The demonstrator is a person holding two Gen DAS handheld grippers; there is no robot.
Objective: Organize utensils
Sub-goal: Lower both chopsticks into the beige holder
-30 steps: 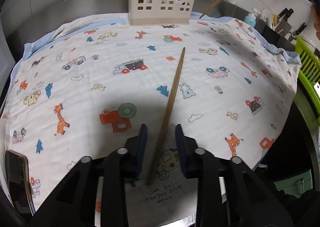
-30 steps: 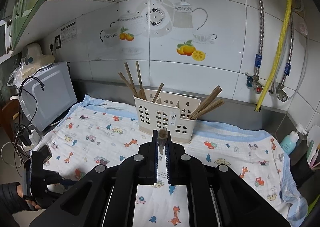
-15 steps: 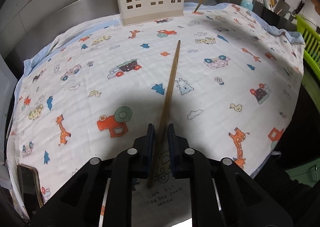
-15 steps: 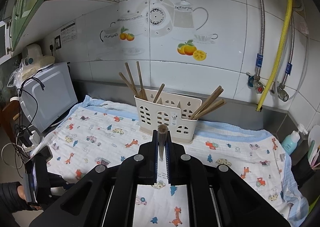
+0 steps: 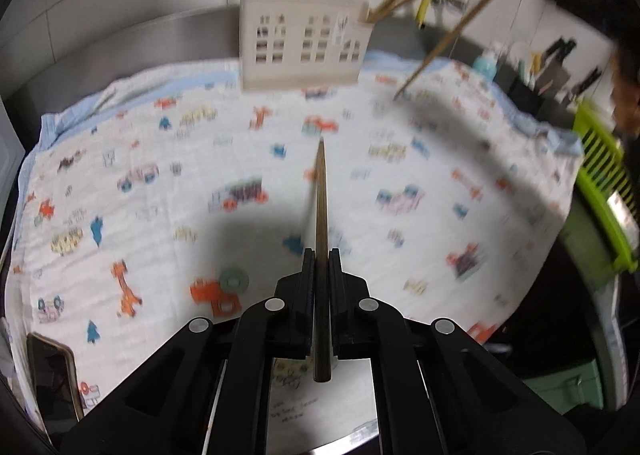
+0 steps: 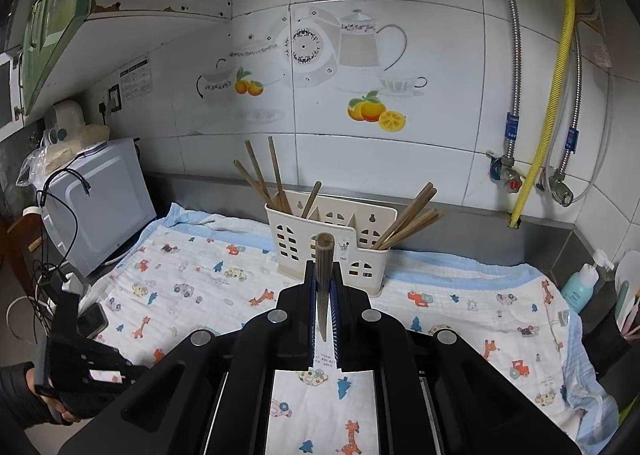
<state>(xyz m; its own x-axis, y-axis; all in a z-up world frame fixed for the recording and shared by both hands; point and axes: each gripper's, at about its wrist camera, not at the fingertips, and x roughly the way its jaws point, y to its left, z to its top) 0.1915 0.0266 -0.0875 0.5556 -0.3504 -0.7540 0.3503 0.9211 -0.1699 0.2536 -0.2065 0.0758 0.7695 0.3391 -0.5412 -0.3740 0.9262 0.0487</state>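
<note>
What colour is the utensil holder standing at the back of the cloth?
The utensil holder is cream white, with house-shaped window cut-outs. The right wrist view shows it best.

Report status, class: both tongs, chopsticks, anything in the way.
Left tongs shut on a chopstick. Right tongs shut on another chopstick. Holder ahead, part filled. Nothing between.

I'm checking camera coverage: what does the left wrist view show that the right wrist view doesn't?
Only the left wrist view shows the left gripper shut on a chopstick and the green rack. Only the right wrist view shows the microwave, the yellow hose in full, and the right gripper gripping its own chopstick. Both show the utensil holder and the patterned cloth.
</note>
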